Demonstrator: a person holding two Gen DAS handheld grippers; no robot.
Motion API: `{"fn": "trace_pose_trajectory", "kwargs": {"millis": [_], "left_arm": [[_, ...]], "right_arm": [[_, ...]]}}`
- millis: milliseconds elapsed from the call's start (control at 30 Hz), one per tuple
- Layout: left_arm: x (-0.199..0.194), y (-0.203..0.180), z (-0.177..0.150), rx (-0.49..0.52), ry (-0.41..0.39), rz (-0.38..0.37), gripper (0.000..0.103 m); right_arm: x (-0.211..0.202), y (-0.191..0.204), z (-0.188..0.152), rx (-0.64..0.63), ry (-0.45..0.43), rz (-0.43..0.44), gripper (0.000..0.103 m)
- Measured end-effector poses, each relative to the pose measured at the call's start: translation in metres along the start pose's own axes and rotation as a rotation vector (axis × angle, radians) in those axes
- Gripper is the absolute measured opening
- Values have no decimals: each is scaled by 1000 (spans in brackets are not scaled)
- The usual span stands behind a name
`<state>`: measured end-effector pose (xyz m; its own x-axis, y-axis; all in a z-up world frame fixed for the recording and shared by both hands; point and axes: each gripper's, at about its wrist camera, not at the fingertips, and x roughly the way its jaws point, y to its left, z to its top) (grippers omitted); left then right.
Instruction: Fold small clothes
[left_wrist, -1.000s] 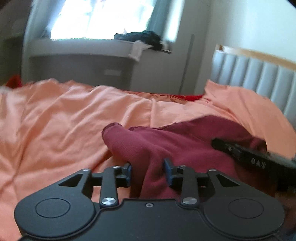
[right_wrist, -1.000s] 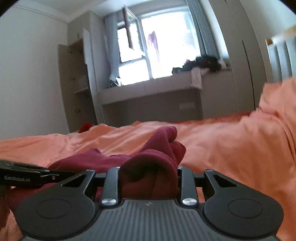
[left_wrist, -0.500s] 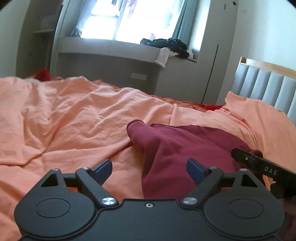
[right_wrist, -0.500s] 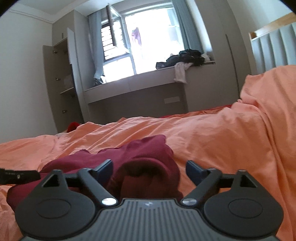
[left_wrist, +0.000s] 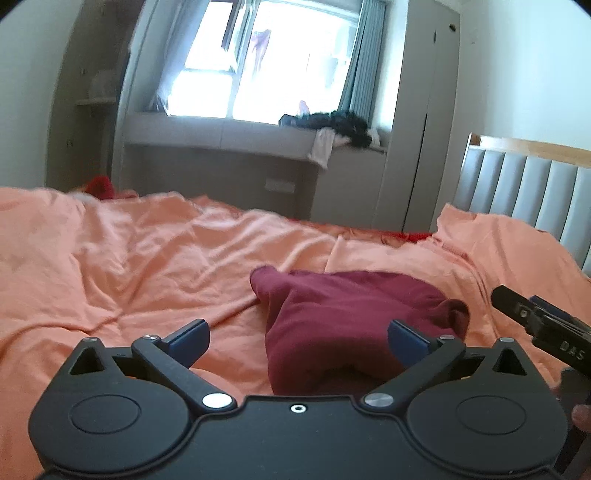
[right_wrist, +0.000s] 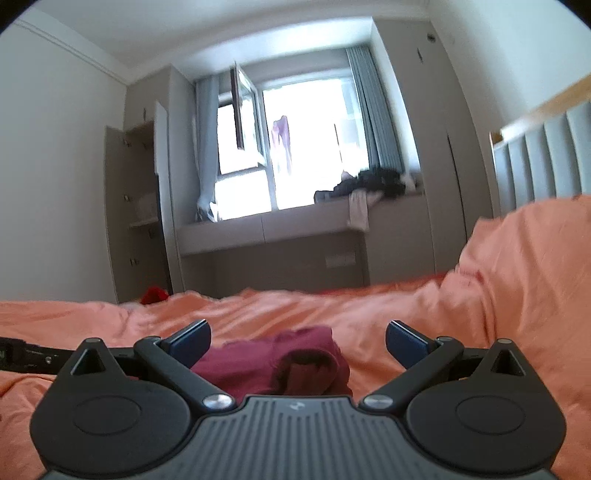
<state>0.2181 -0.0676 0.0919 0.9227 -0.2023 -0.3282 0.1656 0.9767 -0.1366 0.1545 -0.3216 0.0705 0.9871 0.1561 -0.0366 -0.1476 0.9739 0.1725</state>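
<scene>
A dark red garment (left_wrist: 351, 321) lies folded in a small bundle on the orange bedsheet (left_wrist: 147, 266). My left gripper (left_wrist: 297, 332) hangs just short of it and slightly above. Its jaws are opening wide, and neither blue pad touches the cloth. My right gripper (right_wrist: 297, 332) stands behind the bundle's other end (right_wrist: 280, 363), jaws also opening wide and holding nothing. Each gripper shows at the edge of the other's view: the right gripper (left_wrist: 535, 321) at the right in the left wrist view, the left gripper (right_wrist: 26, 356) at the left in the right wrist view.
A grey padded headboard (left_wrist: 524, 192) stands at the right end of the bed. Past the far bedside runs a window bench (left_wrist: 229, 140) with a pile of dark clothes (left_wrist: 332, 122). Something red (right_wrist: 155, 295) lies at the far left. A wardrobe (right_wrist: 136, 206) stands open.
Both grippers let go of the dark red garment, spread their jaws wide and drew back and up. The garment now rests on the sheet by itself.
</scene>
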Motion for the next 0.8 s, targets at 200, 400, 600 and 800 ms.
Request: {"fn": "trace_pose_trajectory", "kwargs": {"millis": [200, 400, 600, 800], "left_arm": [[-47, -9, -6, 34, -66, 25, 102], [-84, -15, -34, 86, -88, 35, 102], [-98, -11, -62, 95, -83, 20, 103], [-97, 10, -81, 68, -117, 29, 103]], "right_arm": [[-57, 11, -2, -22, -120, 14, 103], [-113, 14, -23, -33, -146, -18, 103], [-149, 15, -38, -12, -141, -40, 103], [-150, 36, -50, -98, -97, -46, 103]]}}
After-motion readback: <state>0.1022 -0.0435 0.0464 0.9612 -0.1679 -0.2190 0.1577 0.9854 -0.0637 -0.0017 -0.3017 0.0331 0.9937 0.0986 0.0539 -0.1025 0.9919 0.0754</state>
